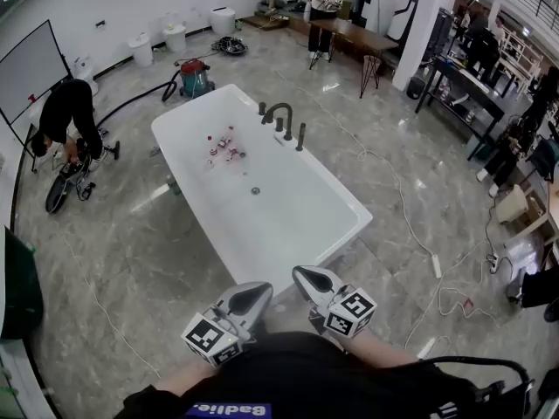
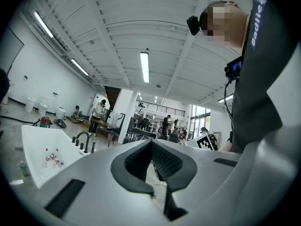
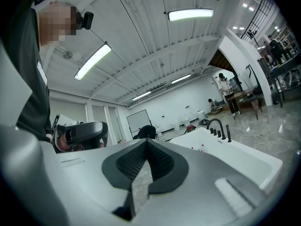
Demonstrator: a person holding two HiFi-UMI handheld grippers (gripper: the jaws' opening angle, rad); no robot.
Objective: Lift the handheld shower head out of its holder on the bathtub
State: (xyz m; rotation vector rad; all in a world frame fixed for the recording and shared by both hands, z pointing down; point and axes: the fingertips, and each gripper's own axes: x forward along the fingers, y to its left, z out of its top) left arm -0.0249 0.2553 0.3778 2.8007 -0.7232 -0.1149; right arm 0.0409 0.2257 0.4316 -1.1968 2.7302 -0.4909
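On the bathtub [image 1: 360,209] rim, seemingly, stands the shower head [image 1: 300,136]; both hand-held grippers [image 1: 265,290] [image 1: 298,274], clenched empty, well short.

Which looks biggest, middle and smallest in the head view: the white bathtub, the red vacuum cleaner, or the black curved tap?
1. white bathtub, by far the largest.
2. red vacuum cleaner; it stands farther away, so it may really be bigger than it looks.
3. black curved tap, thin and smallest.

Wht tub [image 1: 336,186], blk faucet [image 1: 281,114], gry marble floor [image 1: 131,260].
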